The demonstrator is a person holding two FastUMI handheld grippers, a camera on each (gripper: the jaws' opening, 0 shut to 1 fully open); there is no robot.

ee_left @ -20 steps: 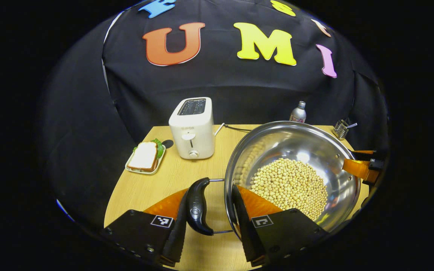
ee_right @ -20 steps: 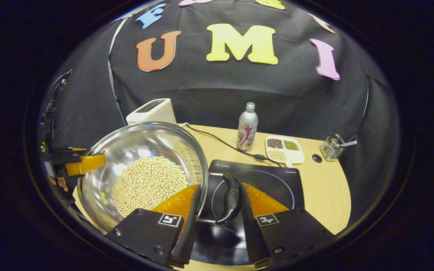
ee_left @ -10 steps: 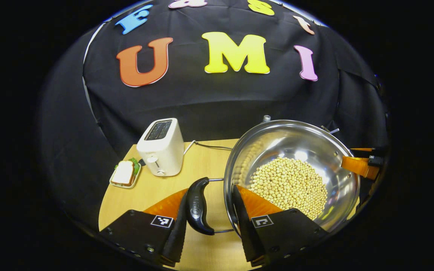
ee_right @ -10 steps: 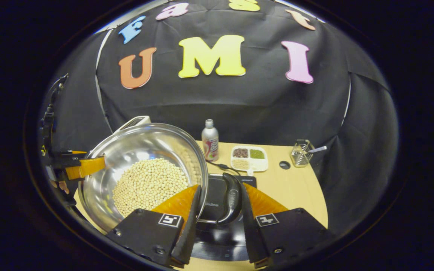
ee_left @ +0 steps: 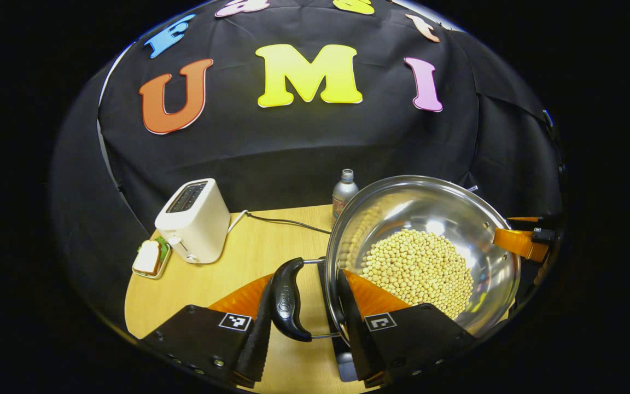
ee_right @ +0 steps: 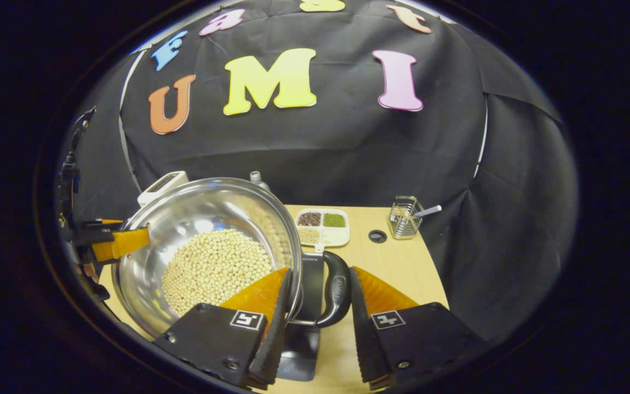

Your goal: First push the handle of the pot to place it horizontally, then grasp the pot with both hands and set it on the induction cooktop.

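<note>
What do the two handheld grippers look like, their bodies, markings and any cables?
The left gripper and the right gripper look alike: two long tapering fingers with ridged inner faces, each backed by an orange wedge on a flat black plate with small screws. Every plate carries a square black-and-white tag. No cable can be made out on either.

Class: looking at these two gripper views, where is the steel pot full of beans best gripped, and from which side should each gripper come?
Grip the pot by its two black loop handles, which stick out level on opposite sides. Each gripper should come in from its own outer side, fingers straddling the grip. The round, smooth, bean-loaded bowl offers no other purchase.
</note>
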